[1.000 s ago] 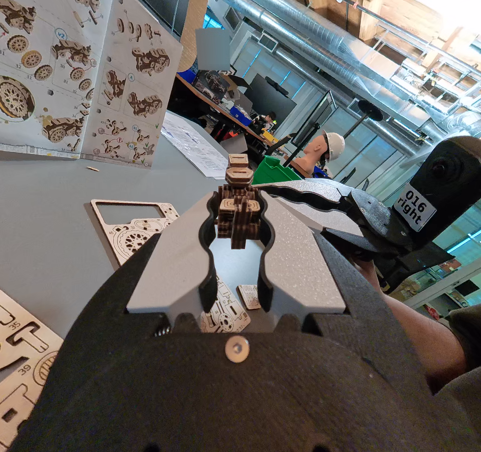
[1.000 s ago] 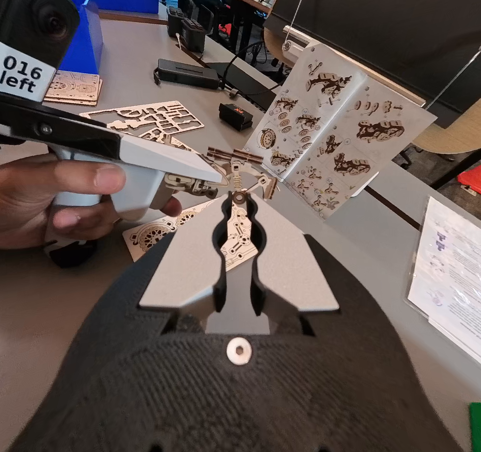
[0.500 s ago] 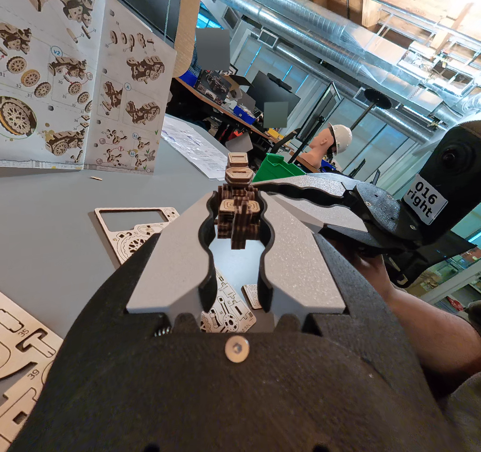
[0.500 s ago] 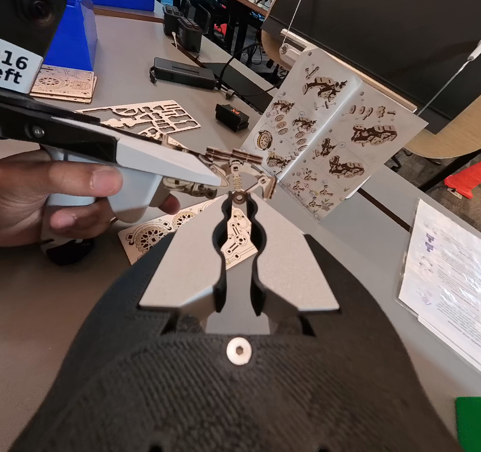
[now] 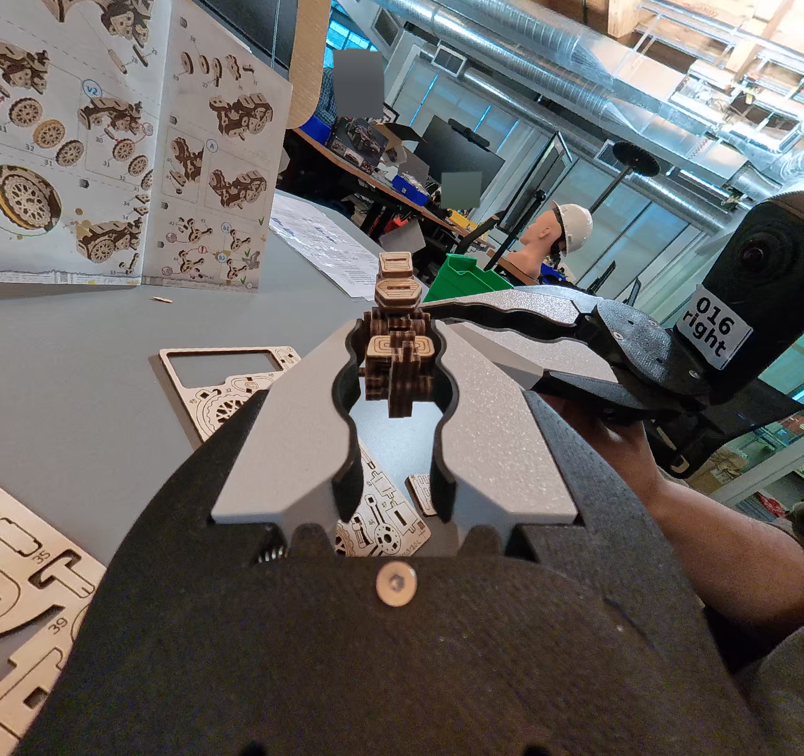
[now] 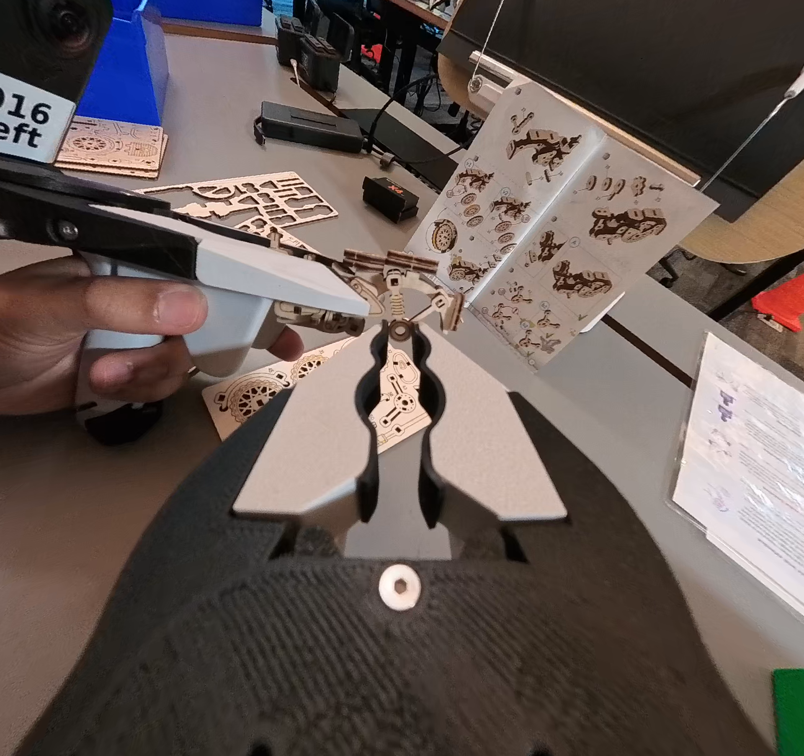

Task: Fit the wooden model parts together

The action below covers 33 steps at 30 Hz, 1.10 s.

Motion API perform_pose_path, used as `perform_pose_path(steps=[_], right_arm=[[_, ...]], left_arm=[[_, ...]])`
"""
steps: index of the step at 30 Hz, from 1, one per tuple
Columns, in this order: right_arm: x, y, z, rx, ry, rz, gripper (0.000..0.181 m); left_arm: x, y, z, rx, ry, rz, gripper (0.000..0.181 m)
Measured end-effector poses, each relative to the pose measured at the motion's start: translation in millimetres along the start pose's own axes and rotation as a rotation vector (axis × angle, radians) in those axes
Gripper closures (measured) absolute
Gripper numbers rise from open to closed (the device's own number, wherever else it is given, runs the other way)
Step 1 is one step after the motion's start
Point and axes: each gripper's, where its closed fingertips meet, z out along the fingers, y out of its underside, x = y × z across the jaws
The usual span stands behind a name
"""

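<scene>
My left gripper (image 5: 396, 337) is shut on a partly built wooden model (image 5: 398, 356) and holds it above the grey table. In the right wrist view the model (image 6: 400, 276) shows a spring and arms, with the left gripper (image 6: 363, 306) reaching in from the left. My right gripper (image 6: 399, 325) is shut on a small round wooden ring (image 6: 399, 331), held right below the model's spring, touching or nearly so. In the left wrist view the right gripper (image 5: 428, 309) comes in from the right, its tips beside the model.
An open instruction sheet (image 6: 557, 230) stands at the back of the table (image 5: 87, 365). Wooden part sheets (image 6: 261, 200) (image 5: 226, 376) lie under and left of the grippers. Black boxes (image 6: 311, 126), a blue bin (image 6: 126, 82), a laminated page (image 6: 748, 465) and a green bin (image 5: 461, 280) lie around. Less than 4 cm separates the two grippers' tips.
Both grippers keep their holds. The two hands have shifted a little together against the background; the ring stays just under the model.
</scene>
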Motion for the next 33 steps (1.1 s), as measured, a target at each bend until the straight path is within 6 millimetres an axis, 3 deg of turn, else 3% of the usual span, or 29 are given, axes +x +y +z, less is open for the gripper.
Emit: perform_pose_path(steps=[33], right_arm=[[0.9, 0.1, -1.9, -0.006, 0.0, -0.023, 0.173]], left_arm=[[2.3, 1.8, 0.5, -0.027, 0.013, 0.04, 0.156]])
